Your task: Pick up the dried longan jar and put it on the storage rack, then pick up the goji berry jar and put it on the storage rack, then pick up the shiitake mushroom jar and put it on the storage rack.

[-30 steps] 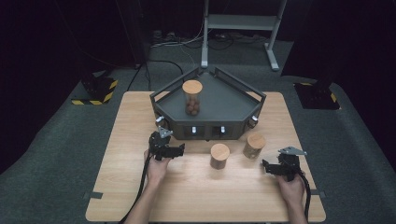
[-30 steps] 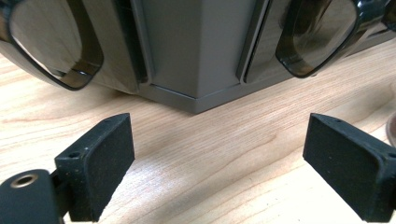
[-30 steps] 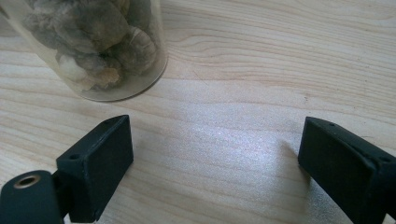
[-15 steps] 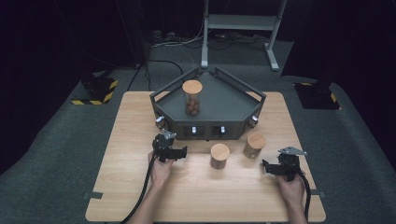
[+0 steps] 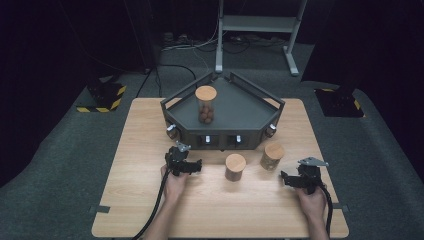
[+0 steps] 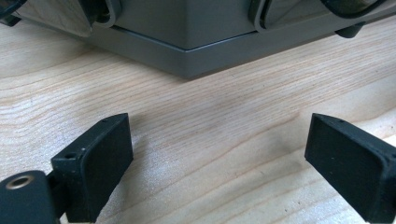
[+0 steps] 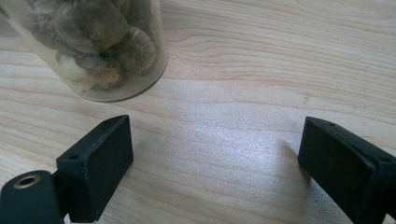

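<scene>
Three cork-lidded jars are waiting here: one jar on the tray (image 5: 205, 104) is standing inside the dark angular tray (image 5: 250, 112) at the far middle of the table (image 5: 140, 200), and two are sitting on the wood just in front of it, the middle jar (image 5: 235, 167) and the right jar (image 5: 272, 156), near each other but apart. I am judging the work as moving these jars to or from that tray, which is why they are lined up so close to its front wall.

I am keeping my left gripper (image 5: 192, 167) low beside the tray's front, left of the middle jar and pointing toward it. Its fingers (image 6: 95, 163) have just been opening and are standing wide with only bare wood between them; that spread looks chosen to take a jar's girth. The tray's grey base (image 6: 196, 51) is lying straight ahead.

I am resting my right gripper (image 5: 286, 179) near the table's right edge, below the right jar. Its fingers (image 7: 100, 161) are also spread wide and holding nothing, and a glass jar bottom (image 7: 100, 51) with brownish lumps inside is standing just beyond the left finger, not touching it.
</scene>
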The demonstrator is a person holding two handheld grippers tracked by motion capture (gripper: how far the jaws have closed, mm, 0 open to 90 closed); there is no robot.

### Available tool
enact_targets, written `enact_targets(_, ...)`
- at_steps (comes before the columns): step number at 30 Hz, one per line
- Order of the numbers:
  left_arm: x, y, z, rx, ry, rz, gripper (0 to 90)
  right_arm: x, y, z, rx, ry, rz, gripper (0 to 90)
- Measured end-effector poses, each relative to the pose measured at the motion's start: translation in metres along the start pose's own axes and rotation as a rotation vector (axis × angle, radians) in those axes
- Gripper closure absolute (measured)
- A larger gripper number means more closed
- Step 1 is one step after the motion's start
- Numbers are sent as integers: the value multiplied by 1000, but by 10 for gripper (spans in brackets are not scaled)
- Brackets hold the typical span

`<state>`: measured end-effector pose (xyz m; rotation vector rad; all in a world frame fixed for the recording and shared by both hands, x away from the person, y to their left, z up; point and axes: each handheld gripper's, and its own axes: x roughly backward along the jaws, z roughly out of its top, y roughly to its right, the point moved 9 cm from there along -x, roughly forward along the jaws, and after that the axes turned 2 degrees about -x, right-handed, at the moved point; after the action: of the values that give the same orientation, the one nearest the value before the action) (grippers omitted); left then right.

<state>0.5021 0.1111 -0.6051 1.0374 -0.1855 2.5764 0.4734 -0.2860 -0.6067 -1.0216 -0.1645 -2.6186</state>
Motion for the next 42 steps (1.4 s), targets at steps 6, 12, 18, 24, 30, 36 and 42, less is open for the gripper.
enact_targets(6, -1, 1, -1, -18, 6, 12, 74, 0, 0, 0, -1, 0, 0, 101)
enact_targets(12, -2, 2, -1, -27, 10, 25, 74, 0, 0, 0, -1, 0, 0, 101)
enact_targets(18, -2, 2, -1, -31, 8, 28, 71, 0, 0, 0, -1, 0, 0, 101)
enact_targets(24, -2, 2, -2, -32, 7, 30, 71, 0, 0, 0, -2, 0, 0, 100)
enact_targets(30, -2, 2, -1, -32, 7, 30, 71, 0, 0, 0, -1, 0, 0, 100)
enact_targets(36, -2, 2, -2, -32, 7, 30, 71, -1, 1, 0, -11, -7, -11, 65)
enact_targets(42, -2, 2, -1, -32, 8, 30, 71, -2, 3, 0, -21, -15, -23, 37)
